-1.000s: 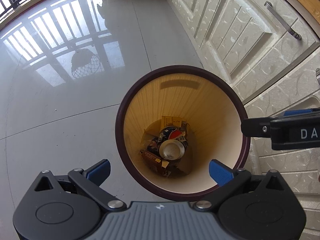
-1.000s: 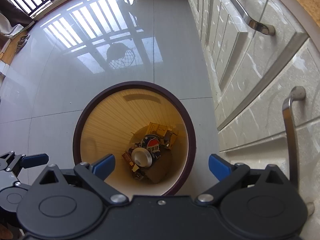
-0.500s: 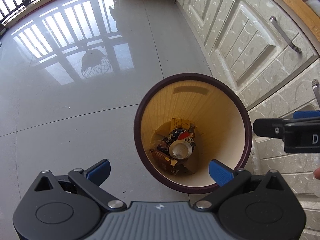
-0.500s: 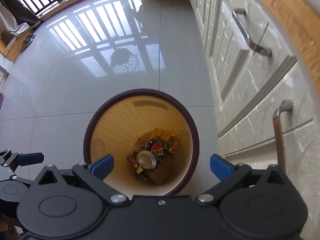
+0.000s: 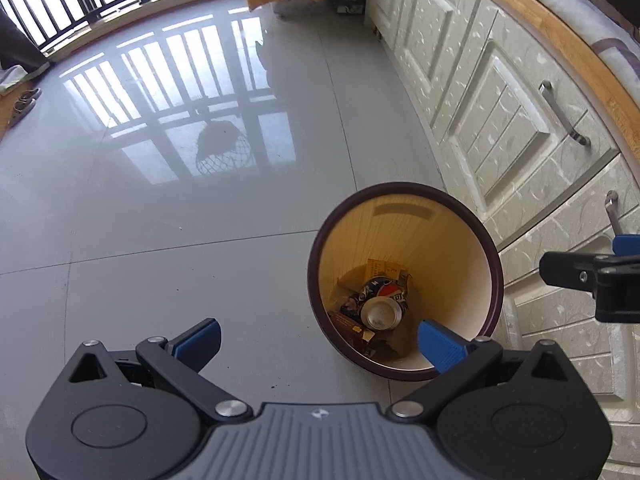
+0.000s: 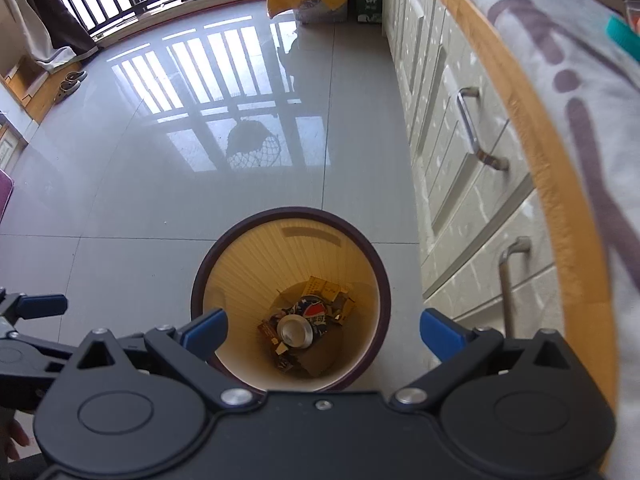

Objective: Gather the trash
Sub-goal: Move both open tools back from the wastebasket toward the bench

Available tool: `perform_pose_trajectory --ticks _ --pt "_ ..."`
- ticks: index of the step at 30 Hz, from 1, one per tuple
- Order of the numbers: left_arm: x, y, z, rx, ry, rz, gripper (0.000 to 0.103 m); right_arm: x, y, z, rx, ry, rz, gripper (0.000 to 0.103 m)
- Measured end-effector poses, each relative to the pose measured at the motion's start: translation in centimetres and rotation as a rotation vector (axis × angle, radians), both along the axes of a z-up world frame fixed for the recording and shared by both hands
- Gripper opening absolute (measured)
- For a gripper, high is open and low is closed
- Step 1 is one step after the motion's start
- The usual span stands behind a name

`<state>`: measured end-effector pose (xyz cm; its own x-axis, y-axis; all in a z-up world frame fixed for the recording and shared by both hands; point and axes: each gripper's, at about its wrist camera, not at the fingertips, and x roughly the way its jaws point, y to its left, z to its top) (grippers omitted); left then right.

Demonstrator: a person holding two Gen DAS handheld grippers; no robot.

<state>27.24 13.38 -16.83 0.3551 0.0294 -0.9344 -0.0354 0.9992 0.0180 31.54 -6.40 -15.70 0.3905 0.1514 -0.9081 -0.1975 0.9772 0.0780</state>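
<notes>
Left claw point(image 5: 318, 338), lower frame, spread wide and empty over bare floor point(image 5: 168, 208); right claw point(image 6: 324, 330) likewise wide and empty above the bin point(image 6: 370, 264). The soda can point(image 6: 295, 330) and wrappers already lie at the bin's bottom, centre frame, suggesting collection is largely done. Cabinets point(image 6: 452, 152) flank the right; no loose trash or obstruction is visible.

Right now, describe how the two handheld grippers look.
Both share one build: the left gripper has black linkage arms, silver pivot screws, ribbed blue fingers and a ridged grey body with a small logo. The right gripper matches, but its body is plain black.
</notes>
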Motion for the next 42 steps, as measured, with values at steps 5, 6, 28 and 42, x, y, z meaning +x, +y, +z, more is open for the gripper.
perform_pose_trajectory --ticks 5,6,28,42 --pt "-1.1 0.1 1.4 0.013 -0.026 0.026 0.103 -1.3 -0.1 1.6 -0.016 -0.030 0.002 0.103" --pt "-1.4 0.2 1.8 0.017 -0.036 0.033 0.103 -1.6 0.0 2.0 -0.018 -0.036 0.005 0.103" --pt "-6.3 -0.6 9.8 -0.011 -0.273 0.045 0.103 -8.3 -2.5 9.7 -0.068 -0.251 -0.031 0.103" --pt "-7.8 -5.8 15.8 -0.019 -0.499 -0.054 0.103 -11.6 -7.6 14.7 -0.076 -0.472 -0.199 0.103"
